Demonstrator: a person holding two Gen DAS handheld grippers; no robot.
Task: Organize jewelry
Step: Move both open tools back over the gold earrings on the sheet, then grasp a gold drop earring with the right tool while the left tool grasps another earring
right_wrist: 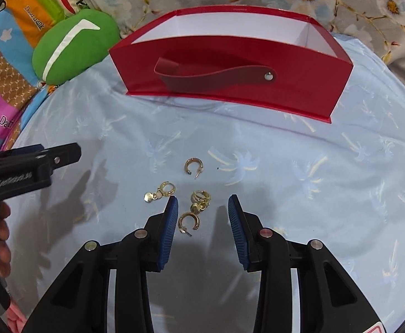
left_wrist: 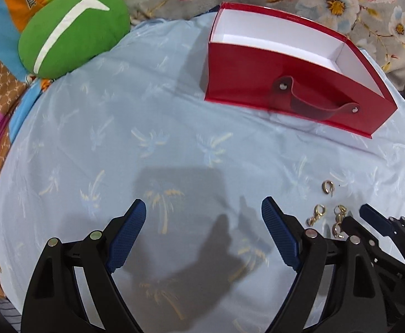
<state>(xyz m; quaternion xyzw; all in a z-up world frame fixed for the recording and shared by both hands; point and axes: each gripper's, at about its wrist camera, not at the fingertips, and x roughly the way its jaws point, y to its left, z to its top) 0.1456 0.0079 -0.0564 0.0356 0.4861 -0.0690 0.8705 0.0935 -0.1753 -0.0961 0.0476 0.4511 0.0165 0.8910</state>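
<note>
Soft blue bed sheet lies under everything. Tiny gold earrings sit between and just ahead of the right gripper, whose jaws are half apart and empty. They look light, hard and slippery; pinch a hoop. The left gripper is wide, empty. The red box waits beyond.

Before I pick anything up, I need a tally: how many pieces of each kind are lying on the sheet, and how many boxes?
Plain gold hoop earrings: 2, the far one and the near one
Gold hoop earrings with a hanging charm: 2, the left one and the right one
Red box: 1
Total: 5
</note>
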